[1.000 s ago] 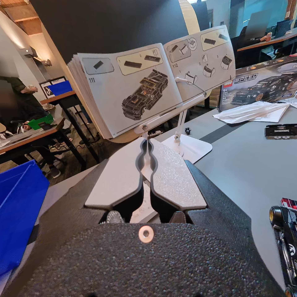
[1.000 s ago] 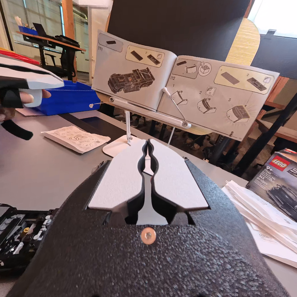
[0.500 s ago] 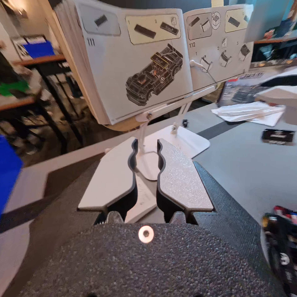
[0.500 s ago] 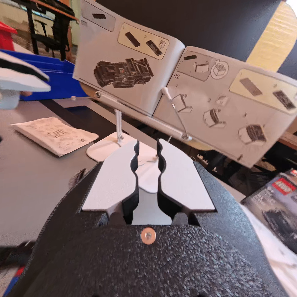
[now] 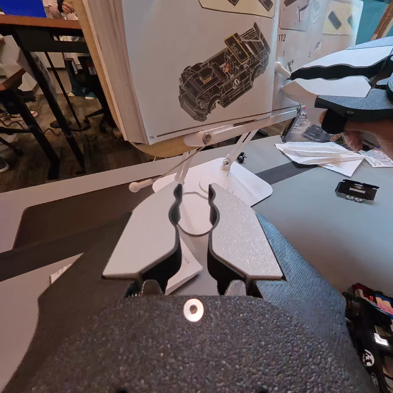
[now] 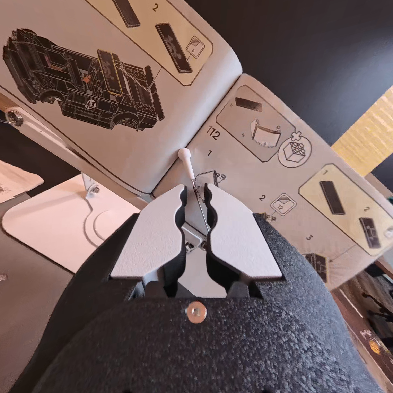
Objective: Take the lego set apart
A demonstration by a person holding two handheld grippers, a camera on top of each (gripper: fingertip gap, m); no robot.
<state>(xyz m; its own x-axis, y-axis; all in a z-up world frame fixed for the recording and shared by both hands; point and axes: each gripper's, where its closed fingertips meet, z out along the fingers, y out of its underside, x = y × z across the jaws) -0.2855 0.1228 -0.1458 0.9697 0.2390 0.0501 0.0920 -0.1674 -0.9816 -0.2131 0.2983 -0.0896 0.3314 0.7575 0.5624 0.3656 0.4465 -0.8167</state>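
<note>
The open instruction booklet [image 5: 191,74] rests on a white wire stand [image 5: 240,185] at the table's far side. My left gripper [image 5: 194,187] is open and empty, low in front of the stand's base. The stand's left page clip [image 5: 138,186] hangs down off the page. My right gripper [image 6: 195,187] is open, its fingers either side of the right page clip [image 6: 188,163], which lies on the booklet [image 6: 138,119]. The right gripper also shows in the left wrist view [image 5: 286,83]. The black lego car [image 5: 374,340] lies at the lower right.
A loose black lego part [image 5: 357,192] lies on the grey table [image 5: 319,234]. White papers [image 5: 319,153] and the set's box [image 5: 304,129] lie behind it. The stand's base plate [image 6: 53,223] is left of my right gripper. Desks stand beyond the table's edge. My hands' fingertips stand some 20 cm from each other. My left gripper's tips are some 25 cm from the black lego car [image 5: 374,340].
Both grippers went from shut to open and moved forward to the booklet stand. The right gripper rose to the right page clip, which now sits between its fingers.
</note>
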